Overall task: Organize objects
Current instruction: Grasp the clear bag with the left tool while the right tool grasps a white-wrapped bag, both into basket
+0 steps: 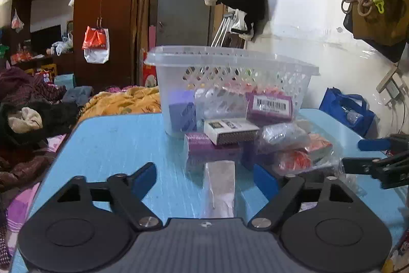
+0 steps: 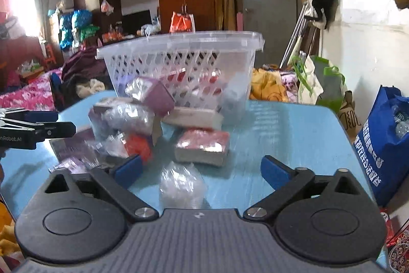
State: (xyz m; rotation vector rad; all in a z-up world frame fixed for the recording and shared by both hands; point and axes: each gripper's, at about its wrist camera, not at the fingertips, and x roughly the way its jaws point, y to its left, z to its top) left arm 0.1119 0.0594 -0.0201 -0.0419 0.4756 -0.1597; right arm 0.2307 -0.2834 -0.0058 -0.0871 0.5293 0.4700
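Note:
A clear plastic basket [image 1: 230, 60] [image 2: 179, 47] stands at the far side of the light blue table [image 1: 115, 140] [image 2: 294, 124], with small packets inside. In front of it lies a pile of wrapped purple, white and red boxes [image 1: 230, 132] [image 2: 143, 114]. My left gripper [image 1: 205, 177] is open low over the table, with a pale wrapped packet [image 1: 219, 186] lying between its jaws, untouched. My right gripper [image 2: 202, 170] is open too, a clear crinkled packet [image 2: 181, 183] between its jaws and a red-topped box [image 2: 204, 145] just beyond. Each gripper shows at the edge of the other's view.
A blue shopping bag [image 2: 383, 145] [image 1: 347, 109] stands off the table's right side by the white wall. Clothes and bedding [image 1: 33, 104] lie piled to the left. A wooden wardrobe [image 1: 102, 4] and a grey door [image 1: 181, 4] are behind.

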